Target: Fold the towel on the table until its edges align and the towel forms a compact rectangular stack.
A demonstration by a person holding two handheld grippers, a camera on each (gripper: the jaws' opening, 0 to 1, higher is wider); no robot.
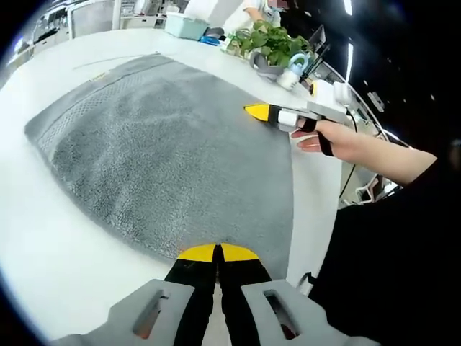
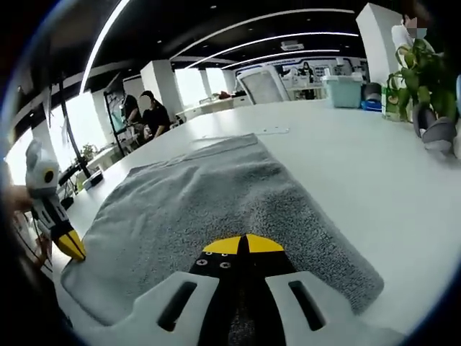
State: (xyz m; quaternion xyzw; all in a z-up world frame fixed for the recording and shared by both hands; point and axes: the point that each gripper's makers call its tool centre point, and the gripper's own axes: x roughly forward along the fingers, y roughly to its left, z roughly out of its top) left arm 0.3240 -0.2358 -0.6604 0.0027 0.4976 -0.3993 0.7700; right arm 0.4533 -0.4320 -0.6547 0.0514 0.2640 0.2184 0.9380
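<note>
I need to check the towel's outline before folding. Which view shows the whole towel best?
The left gripper view: the grey towel lies spread flat with most edges traceable. The right gripper view shows the towel foreshortened, its near edge hidden behind the right gripper.

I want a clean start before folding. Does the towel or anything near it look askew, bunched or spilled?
Nothing stands out. The grey towel lies spread flat on the white table, without bunching or turned-up corners. The left gripper and right gripper sit at its near edge, jaws together. The potted plant stands upright, clear of the towel.
</note>
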